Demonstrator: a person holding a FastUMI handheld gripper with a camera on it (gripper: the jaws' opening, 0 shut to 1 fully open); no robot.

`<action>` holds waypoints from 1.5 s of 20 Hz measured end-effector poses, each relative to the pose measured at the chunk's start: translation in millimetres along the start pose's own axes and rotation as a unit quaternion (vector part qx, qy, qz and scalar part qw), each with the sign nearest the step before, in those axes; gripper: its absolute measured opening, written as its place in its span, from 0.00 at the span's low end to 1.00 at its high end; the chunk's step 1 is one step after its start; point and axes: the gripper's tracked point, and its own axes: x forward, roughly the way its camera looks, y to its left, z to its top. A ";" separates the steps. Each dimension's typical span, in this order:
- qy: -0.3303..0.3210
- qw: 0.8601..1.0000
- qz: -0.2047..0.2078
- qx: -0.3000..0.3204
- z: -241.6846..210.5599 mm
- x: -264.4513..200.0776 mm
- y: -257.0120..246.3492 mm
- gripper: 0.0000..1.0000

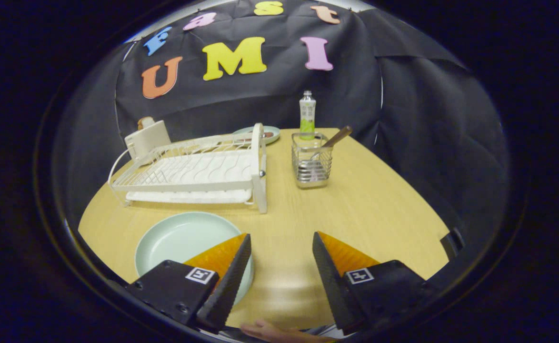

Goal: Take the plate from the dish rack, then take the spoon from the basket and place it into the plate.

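A pale green plate (182, 240) lies flat on the wooden table (370, 209), partly under my left finger. My gripper (282, 240) is open above the table, with bare wood between its fingers. Beyond the plate stands the white dish rack (194, 174), with nothing in its slots. To the right of the rack, well ahead of the fingers, a wire basket (312, 166) holds a spoon (333, 139) whose wooden handle leans out to the right.
A green-labelled bottle (307, 116) stands behind the basket. Another plate (265, 135) sits behind the rack, beside a white toaster (147, 138) with bread in it. A hand (274, 332) shows just below the fingers.
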 end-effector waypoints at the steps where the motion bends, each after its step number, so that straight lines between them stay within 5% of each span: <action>1: -0.018 1.000 -0.014 -0.008 7.2 2.5 -8.4 0.90; 3: -0.040 0.999 -0.024 -0.014 19.2 3.7 -19.2 1.00; 14: -0.149 0.988 0.023 0.040 102.5 84.1 -65.2 1.00; 18: -0.192 0.981 0.013 0.027 130.3 114.7 -68.4 0.95; 20: -0.187 0.981 0.041 0.024 138.0 124.3 -56.4 0.91; 24: -0.144 0.989 0.038 0.008 133.3 143.8 -53.9 0.61; 28: -0.153 0.985 0.028 0.069 143.2 138.2 -59.2 0.23; 30: -0.163 0.983 0.022 0.086 153.0 134.8 -61.9 0.16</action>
